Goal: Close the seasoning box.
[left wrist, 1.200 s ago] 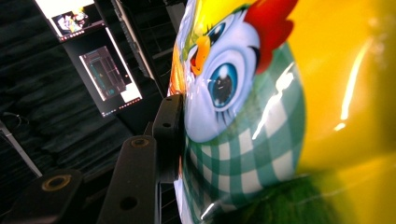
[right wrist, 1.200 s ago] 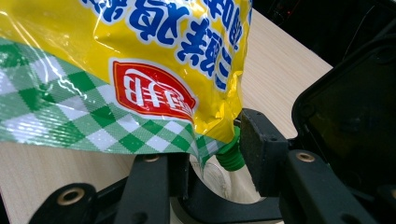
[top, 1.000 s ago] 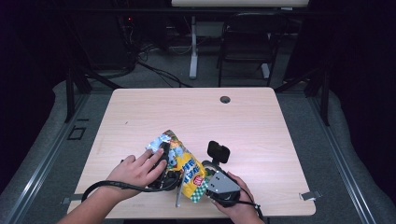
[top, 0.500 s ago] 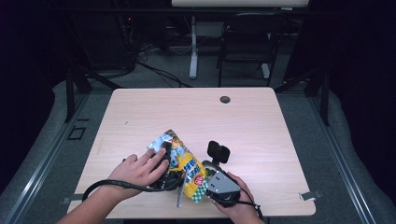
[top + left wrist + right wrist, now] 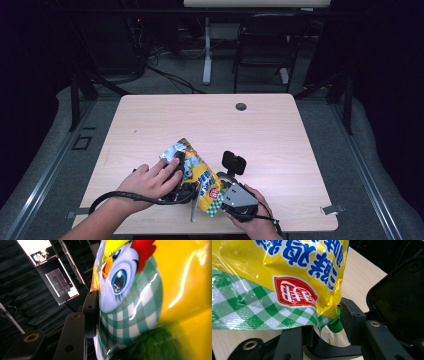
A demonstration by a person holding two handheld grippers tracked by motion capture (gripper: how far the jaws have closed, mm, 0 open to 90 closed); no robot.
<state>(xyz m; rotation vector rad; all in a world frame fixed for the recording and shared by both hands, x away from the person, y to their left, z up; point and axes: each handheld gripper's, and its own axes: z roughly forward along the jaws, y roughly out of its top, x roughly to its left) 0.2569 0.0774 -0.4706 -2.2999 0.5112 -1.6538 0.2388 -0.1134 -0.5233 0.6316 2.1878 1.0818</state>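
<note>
Pouch (image 5: 200, 175), yellow, green-capped: clamped in left gripper (image 5: 176, 176); cap (image 5: 335, 324) between right gripper (image 5: 325, 322) jaws, apart. Unscrewing not yet begun, apparently.

Big blue signs with white edges on the yellow pouch (image 5: 287, 270), seen upside down in the right gripper view; too hard to read for sure. Under them a red label with white signs, also upside down and not clear. On the pouch (image 5: 150, 302) in the left gripper view, a cartoon chick picture, no words. Tiny writing on far screens, too small to read.
</note>
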